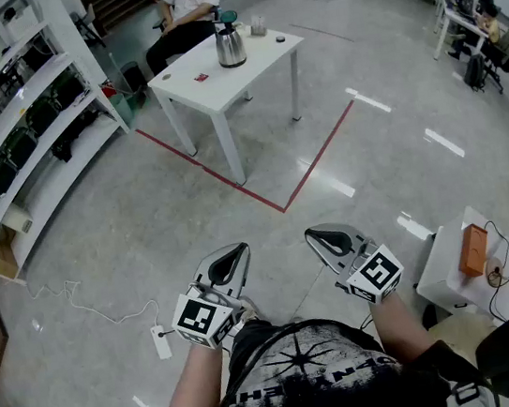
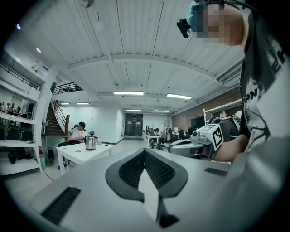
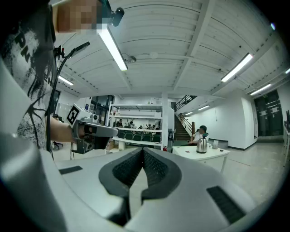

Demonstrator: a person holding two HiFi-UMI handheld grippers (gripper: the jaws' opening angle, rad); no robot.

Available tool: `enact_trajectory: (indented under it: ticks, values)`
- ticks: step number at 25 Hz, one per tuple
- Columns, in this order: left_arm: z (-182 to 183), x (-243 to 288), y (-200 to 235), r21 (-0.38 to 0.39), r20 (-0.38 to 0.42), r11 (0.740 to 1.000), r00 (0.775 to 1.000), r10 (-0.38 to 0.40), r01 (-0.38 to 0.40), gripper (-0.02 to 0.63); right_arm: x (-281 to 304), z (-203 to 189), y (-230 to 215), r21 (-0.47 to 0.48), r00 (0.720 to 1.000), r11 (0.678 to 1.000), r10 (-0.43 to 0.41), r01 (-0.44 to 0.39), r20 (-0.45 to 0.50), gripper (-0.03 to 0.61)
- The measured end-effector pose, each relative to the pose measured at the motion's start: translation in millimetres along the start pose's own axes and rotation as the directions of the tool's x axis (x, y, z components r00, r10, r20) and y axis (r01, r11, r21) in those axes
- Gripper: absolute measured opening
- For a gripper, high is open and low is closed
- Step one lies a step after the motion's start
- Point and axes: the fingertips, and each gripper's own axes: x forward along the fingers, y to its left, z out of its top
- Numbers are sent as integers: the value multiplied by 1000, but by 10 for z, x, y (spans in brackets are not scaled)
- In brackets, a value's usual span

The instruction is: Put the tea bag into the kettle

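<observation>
The steel kettle (image 1: 229,45) stands on a white table (image 1: 253,67) far across the room, with a small red tea bag (image 1: 201,77) lying on the tabletop to its left. The kettle (image 2: 90,142) shows small and distant at the left of the left gripper view, and the kettle (image 3: 201,145) sits at the right of the right gripper view. My left gripper (image 1: 240,248) and right gripper (image 1: 311,234) are held level in front of my body, far from the table. Both have their jaws shut with nothing between them, as each gripper view shows: left gripper (image 2: 145,150), right gripper (image 3: 142,151).
A person (image 1: 188,9) sits behind the table. Red tape (image 1: 283,205) marks the floor around it. Long shelves (image 1: 8,140) line the left wall. A power strip (image 1: 161,342) with its cable lies on the floor at my left. A white box with an orange item (image 1: 473,250) stands at my right.
</observation>
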Motion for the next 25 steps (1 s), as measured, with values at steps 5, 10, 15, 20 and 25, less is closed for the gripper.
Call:
enact_trajectory:
  ticks: [5,10,15,20,25]
  values:
    - [4,3,0,-2,1,1000,1000,3,-3,8,4,32,13,-9,1000,1000,-2,2,12,9]
    - [4,-13,-6,-2,6,1000,1000,3,-3,8,4,23,35,-12,1000,1000,-3,3,6,10]
    - [-22,5,-22,-10,3,1000,1000,7,-7,8,-14,15,17,-16,1000,1000,-9,9,3,11]
    - [-12,0,-29,-1,12,1000,1000,13,-13,8,-21,16,-31,31,999,999,-21,21,25,11]
    - [-59,19,-65,2,8,1000,1000,4,-4,8,-32,-10,-10,11,1000,1000,-13,12,27,11]
